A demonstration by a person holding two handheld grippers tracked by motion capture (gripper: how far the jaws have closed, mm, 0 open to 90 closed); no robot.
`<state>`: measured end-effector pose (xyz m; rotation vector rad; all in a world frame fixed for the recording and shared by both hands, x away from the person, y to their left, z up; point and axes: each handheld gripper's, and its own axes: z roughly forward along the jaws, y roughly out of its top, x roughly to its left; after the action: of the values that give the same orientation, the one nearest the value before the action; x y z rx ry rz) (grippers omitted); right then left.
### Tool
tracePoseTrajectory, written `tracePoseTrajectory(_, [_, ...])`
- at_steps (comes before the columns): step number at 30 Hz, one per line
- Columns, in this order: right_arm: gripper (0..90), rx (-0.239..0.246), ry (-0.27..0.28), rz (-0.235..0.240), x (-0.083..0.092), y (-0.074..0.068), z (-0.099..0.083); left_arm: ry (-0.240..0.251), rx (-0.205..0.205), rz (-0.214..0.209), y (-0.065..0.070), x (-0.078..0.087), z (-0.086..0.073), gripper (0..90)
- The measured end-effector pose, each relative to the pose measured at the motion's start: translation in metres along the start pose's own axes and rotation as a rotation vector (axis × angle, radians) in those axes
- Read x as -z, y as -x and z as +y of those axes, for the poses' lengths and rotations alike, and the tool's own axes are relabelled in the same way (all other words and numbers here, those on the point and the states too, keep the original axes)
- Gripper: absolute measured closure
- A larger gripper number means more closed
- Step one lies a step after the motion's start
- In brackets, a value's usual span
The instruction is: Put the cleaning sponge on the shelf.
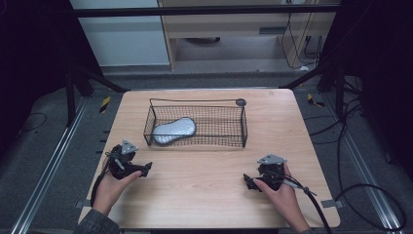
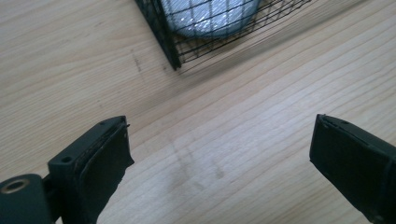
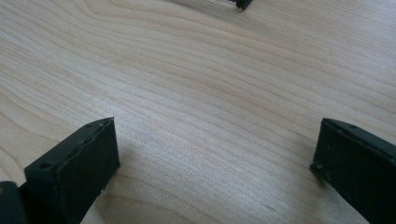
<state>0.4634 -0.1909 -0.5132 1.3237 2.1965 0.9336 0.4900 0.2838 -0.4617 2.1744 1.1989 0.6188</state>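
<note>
I judge the grey pad (image 1: pixel 174 130) in the basket (image 1: pixel 243 127), frame centre, light and soft; I'd pinch its narrow waist. Both grippers' fingers (image 2: pixel 100 156) gape wide, empty.

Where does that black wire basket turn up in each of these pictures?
High view: wire basket sits mid-table, toward the far edge, silver-grey pad in its left end.
Left gripper view: its corner at top centre, pad behind the mesh.
Right gripper view: just a corner tip at the top edge.
Shared landmark: the wooden table.
</note>
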Motion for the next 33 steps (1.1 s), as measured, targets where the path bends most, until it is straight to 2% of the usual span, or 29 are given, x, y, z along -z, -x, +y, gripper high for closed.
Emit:
tracePoseTrajectory(1, [0.4,0.000,0.000,0.000,0.000,0.000,0.000,0.000,0.011,0.002,-0.003,-0.003,-0.003,4.6])
tracePoseTrajectory(4, [0.4,0.000,0.000,0.000,0.000,0.000,0.000,-0.011,0.007,0.013,-0.005,-0.006,-0.006,4.6])
tracePoseTrajectory(18, [0.4,0.000,0.000,0.001,0.000,0.000,0.000,-0.007,0.052,0.015,-0.018,-0.020,-0.015,4.4])
tracePoseTrajectory(20, [0.4,-0.002,0.000,0.001,0.000,0.000,0.000,0.002,0.074,0.001,-0.020,-0.024,-0.016,4.4])
tracePoseTrajectory(23, [0.4,-0.001,0.000,0.002,0.000,0.000,0.000,0.000,0.071,0.008,-0.020,-0.027,-0.015,4.4])
tracePoseTrajectory(28, [0.4,0.001,0.000,0.002,0.000,0.000,0.000,0.001,0.079,-0.003,-0.020,-0.034,-0.016,4.0])
tracePoseTrajectory(31, [0.4,0.002,0.001,0.003,0.000,0.000,0.000,-0.001,0.095,-0.010,-0.021,-0.041,-0.018,3.7])
tracePoseTrajectory(32, [0.4,0.002,0.001,0.004,0.000,0.000,0.000,-0.009,0.115,-0.023,-0.022,-0.043,-0.019,3.5])
tracePoseTrajectory(33, [0.4,0.002,0.001,0.004,0.000,0.000,0.000,-0.009,0.115,-0.023,-0.022,-0.043,-0.019,0.8])
